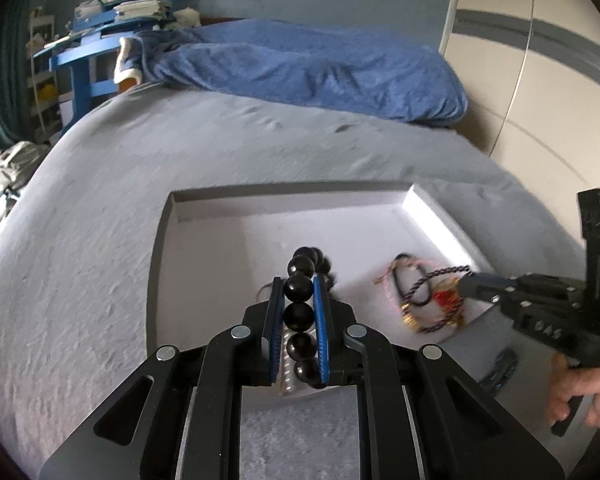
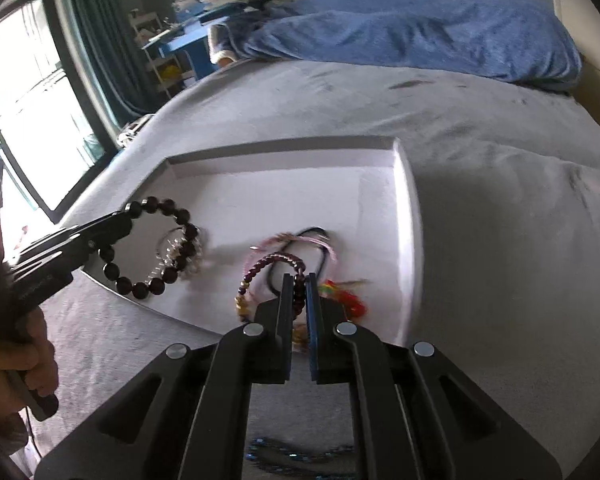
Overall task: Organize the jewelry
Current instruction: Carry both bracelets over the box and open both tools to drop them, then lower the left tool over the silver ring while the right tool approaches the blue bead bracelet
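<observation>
A shallow white tray (image 1: pixel 432 216) lies on the bed. My left gripper (image 1: pixel 299 284) is shut on a bracelet of large dark beads (image 1: pixel 300 312) and holds it over the tray's left part; it also shows in the right wrist view (image 2: pixel 152 240). A pearl strand (image 1: pixel 288 368) lies under it. My right gripper (image 2: pixel 299 278) is shut on a small dark-red bead bracelet (image 2: pixel 268 264) above a pile of pink, black and red-gold cords (image 2: pixel 324 248). The right gripper also shows in the left wrist view (image 1: pixel 466 286) at the pile (image 1: pixel 424 292).
The tray (image 2: pixel 404 184) sits on a grey bedsheet (image 1: pixel 100 240). A blue bead bracelet (image 2: pixel 296 456) lies on the sheet in front of the tray. A blue blanket (image 1: pixel 300 68) is bunched at the far end. A blue desk (image 1: pixel 88 52) stands beyond the bed.
</observation>
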Demonstrator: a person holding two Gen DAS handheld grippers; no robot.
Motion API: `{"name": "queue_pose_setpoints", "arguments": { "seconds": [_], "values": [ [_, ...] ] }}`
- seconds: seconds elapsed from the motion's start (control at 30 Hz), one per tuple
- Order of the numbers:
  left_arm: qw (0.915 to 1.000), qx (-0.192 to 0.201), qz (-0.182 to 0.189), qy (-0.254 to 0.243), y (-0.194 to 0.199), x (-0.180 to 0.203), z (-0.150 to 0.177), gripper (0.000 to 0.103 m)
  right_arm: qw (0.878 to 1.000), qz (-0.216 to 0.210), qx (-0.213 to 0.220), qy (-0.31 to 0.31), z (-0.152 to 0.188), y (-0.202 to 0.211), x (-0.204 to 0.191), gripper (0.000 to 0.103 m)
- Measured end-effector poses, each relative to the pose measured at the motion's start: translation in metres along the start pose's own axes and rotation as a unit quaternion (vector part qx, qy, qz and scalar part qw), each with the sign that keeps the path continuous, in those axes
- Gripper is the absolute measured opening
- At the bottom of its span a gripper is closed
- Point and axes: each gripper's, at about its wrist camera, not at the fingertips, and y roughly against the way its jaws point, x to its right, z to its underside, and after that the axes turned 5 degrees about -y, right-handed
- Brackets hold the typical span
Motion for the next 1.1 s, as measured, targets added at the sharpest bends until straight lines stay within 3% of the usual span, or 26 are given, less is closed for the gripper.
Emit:
{"name": "queue_pose_setpoints", "arguments": {
  "seconds": [0.03, 0.1, 0.17, 0.2, 0.23, 0.5, 0.7, 0.77, 1.1],
  "values": [
    [1.0, -0.003, -0.007, -0.003, -0.001, 0.0, 0.001, 0.016, 1.0, 0.001, 0.0, 0.001, 0.001, 0.0, 0.001, 0.013],
    [0.9997, -0.004, -0.022, -0.004, -0.002, -0.001, 0.004, 0.029, 1.0, 0.003, 0.003, 0.009, 0.005, 0.001, 0.0, 0.025],
    [0.9996, 0.004, -0.028, 0.002, 0.002, -0.004, 0.007, 0.045, 1.0, 0.003, 0.011, 0.017, 0.009, 0.006, 0.0, 0.041],
    [0.9995, 0.009, -0.03, 0.005, 0.003, -0.005, 0.008, 0.062, 1.0, 0.004, 0.015, 0.018, 0.01, 0.008, 0.0, 0.045],
    [0.9994, 0.015, -0.03, 0.006, 0.006, -0.005, 0.009, 0.068, 1.0, 0.003, 0.019, 0.018, 0.011, 0.01, 0.001, 0.051],
    [0.999, 0.038, -0.019, -0.012, 0.032, 0.007, 0.022, 0.08, 0.998, 0.009, 0.047, 0.028, 0.022, 0.028, 0.002, 0.06],
    [0.999, 0.039, -0.009, -0.018, 0.049, 0.012, 0.043, 0.082, 0.997, 0.015, 0.068, 0.019, 0.044, 0.048, 0.006, 0.066],
    [0.9993, 0.034, 0.0, -0.013, 0.054, 0.011, 0.054, 0.082, 0.997, 0.018, 0.073, 0.019, 0.054, 0.056, 0.007, 0.073],
    [0.9997, 0.006, 0.024, -0.009, 0.064, 0.016, 0.093, 0.083, 0.998, 0.012, 0.064, -0.02, 0.09, 0.073, 0.021, 0.081]
  ]
}}
